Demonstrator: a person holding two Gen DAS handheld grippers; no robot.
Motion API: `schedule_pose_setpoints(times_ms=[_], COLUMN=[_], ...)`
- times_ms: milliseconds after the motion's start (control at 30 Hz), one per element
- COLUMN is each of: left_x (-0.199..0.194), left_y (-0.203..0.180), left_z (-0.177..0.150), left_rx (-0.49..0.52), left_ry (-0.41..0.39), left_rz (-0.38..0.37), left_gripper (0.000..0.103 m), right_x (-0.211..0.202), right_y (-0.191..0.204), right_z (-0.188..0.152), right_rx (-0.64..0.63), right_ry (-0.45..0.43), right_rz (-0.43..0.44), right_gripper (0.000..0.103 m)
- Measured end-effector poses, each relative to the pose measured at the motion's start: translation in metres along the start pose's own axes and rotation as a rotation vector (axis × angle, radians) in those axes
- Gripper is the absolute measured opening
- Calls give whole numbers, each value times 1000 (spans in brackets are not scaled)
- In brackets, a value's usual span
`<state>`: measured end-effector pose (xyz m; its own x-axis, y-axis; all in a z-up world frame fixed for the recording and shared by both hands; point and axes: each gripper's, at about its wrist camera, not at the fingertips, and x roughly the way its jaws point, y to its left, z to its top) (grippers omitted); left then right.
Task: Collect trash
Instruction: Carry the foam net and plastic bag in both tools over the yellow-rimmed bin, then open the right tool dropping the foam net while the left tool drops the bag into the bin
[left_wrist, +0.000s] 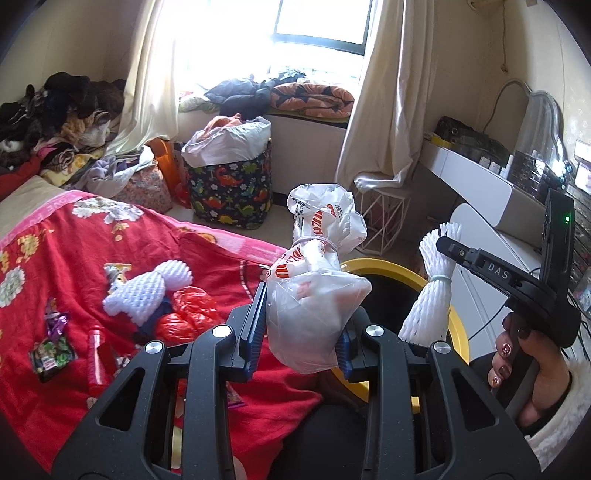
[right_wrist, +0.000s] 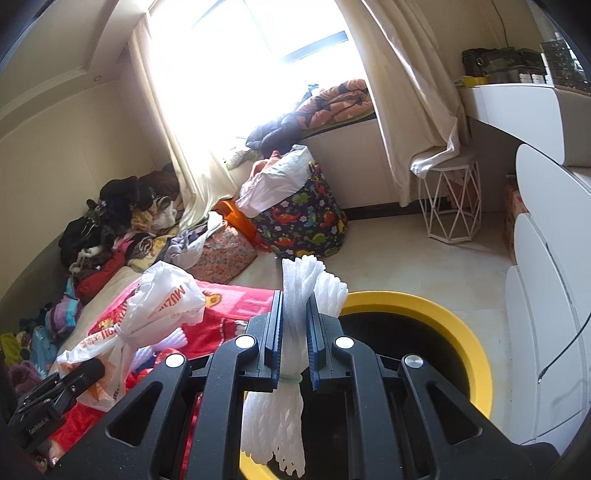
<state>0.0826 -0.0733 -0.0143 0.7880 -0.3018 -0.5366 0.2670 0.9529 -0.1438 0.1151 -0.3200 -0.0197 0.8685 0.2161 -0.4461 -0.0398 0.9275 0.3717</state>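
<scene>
My left gripper (left_wrist: 301, 325) is shut on a knotted white plastic bag (left_wrist: 314, 280) with orange print, held over the edge of the red bed cover beside a yellow-rimmed bin (left_wrist: 456, 325). My right gripper (right_wrist: 295, 332) is shut on a bundle of white foam netting (right_wrist: 295, 291) tied with a rubber band, just above the bin's (right_wrist: 436, 314) dark opening. In the left wrist view, the right gripper (left_wrist: 443, 242) and the foam bundle (left_wrist: 432, 295) hang over the bin, with a hand (left_wrist: 517, 354) on the handle. The bag (right_wrist: 147, 317) shows left in the right wrist view.
On the red floral bed cover (left_wrist: 55, 251) lie another piece of foam netting (left_wrist: 144, 291), a red plastic bag (left_wrist: 188, 310), a red tube (left_wrist: 98, 354) and snack wrappers (left_wrist: 50, 356). A dinosaur-print hamper (left_wrist: 229, 192), a white wire stool (right_wrist: 450, 203) and white drawers (right_wrist: 546, 295) stand nearby.
</scene>
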Motion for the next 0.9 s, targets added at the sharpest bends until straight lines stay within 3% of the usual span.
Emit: schedule_pose_setpoints(times_ms=[900], left_x=[64], left_y=[-50], left_z=[-18], left_rx=[108], left_ry=[133], left_rz=[-92], left_gripper=[27], right_x=[10], right_y=[-49], right_z=[-12], right_rx=[49], right_ry=[41], right_rz=[-103], right_gripper=[14])
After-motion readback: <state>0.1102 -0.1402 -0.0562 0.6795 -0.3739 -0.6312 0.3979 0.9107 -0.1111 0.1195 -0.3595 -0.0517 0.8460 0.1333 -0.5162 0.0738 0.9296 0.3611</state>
